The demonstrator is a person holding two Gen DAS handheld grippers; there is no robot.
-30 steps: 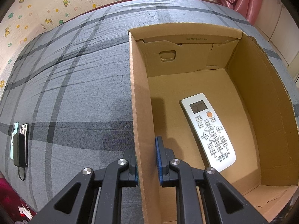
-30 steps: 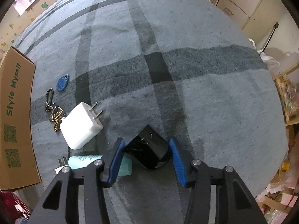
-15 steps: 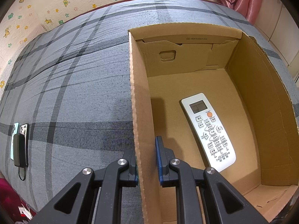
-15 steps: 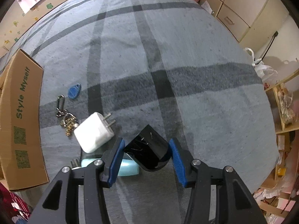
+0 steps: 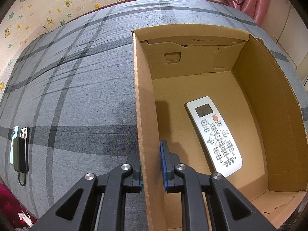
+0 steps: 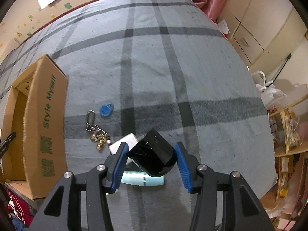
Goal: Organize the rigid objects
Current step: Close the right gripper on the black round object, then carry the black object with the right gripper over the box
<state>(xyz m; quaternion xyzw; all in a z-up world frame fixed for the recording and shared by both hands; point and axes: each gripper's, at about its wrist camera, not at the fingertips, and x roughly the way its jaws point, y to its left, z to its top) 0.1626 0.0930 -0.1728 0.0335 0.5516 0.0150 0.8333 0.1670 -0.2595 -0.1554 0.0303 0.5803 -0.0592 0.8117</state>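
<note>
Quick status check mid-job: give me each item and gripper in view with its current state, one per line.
Left gripper: shut on cardboard box wall.
Cardboard box: open-topped, on the bed.
Remote control: flat inside box, face up.
Right gripper: shut on black charger.
Black charger: lifted, tilted.
White charger: on bed, prongs hidden.
Keys: loose on bed.

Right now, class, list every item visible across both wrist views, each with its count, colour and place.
cardboard box: 1, brown, on the bed, open top
remote control: 1, white, flat on the box floor
black object: 1, glossy black, between the right claw's fingers
plug adapter: 1, white, behind the black object
key bunch: 1, metal, near the box
key fob: 1, blue, beside the keys
pale blue object: 1, under the right claw
phones: cluster, far left
bedspread: 1, grey plaid
left claw: astride the box wall
right claw: black, blue pads
</note>
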